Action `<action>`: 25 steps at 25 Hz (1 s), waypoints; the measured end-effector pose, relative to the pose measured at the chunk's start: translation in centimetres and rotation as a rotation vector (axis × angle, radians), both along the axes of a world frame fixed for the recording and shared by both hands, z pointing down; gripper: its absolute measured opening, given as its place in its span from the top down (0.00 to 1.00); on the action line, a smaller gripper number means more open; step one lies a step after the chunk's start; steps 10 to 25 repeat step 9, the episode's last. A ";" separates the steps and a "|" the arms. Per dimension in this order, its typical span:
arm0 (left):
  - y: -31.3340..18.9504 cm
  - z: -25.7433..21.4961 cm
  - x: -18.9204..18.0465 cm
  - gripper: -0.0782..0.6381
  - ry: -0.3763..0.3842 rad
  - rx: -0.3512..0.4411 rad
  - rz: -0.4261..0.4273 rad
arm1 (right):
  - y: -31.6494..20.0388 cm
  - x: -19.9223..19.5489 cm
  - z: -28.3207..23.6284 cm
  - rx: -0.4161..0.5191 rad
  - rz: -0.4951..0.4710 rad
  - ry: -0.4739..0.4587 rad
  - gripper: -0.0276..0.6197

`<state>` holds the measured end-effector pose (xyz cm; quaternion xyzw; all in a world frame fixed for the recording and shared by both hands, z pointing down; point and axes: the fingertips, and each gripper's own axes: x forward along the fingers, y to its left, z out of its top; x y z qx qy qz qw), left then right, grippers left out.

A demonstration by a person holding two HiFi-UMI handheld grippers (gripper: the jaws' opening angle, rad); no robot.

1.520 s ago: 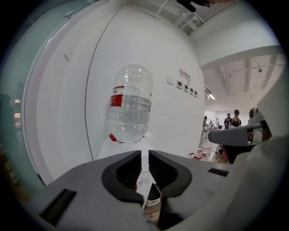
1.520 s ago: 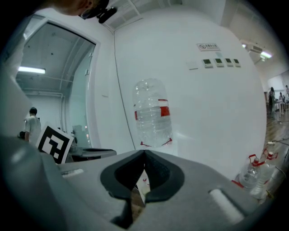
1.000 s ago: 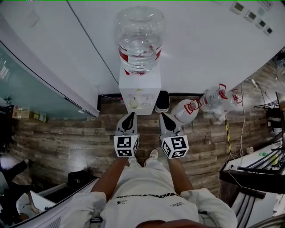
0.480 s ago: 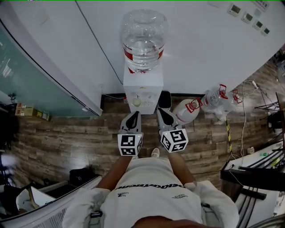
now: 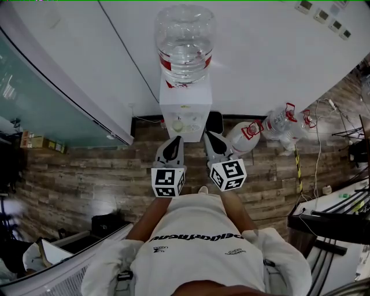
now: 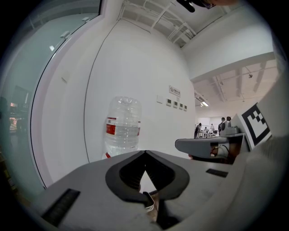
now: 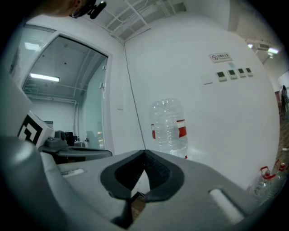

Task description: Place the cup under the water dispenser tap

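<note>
Head view: we hold the left tool (image 5: 176, 141) and right tool (image 5: 209, 136) pressed together, empty, before the white box-shaped water dispenser (image 5: 185, 105) topped by a clear plastic bottle (image 5: 185, 40); what looks like a small pale cup (image 5: 177, 125) sits at its front.

Wood-plank floor (image 5: 81, 173) is carrying a white water dispenser (image 5: 185, 110) at the wall (image 5: 272, 63); two spare water jugs (image 5: 245, 139) are lying beside it.

Office-type workspace — water dispenser (image 5: 184, 113) against white wall (image 5: 260, 58), glass partition (image 5: 40, 110), wall control panels (image 5: 324, 14), desk (image 5: 324, 222).
</note>
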<state>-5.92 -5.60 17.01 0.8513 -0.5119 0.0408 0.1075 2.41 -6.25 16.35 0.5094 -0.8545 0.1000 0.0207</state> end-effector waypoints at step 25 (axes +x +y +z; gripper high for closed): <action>-0.6 -0.6 0.7 0.89 0.025 0.019 0.018 | -0.5 0.6 -0.6 0.025 -0.007 0.009 0.96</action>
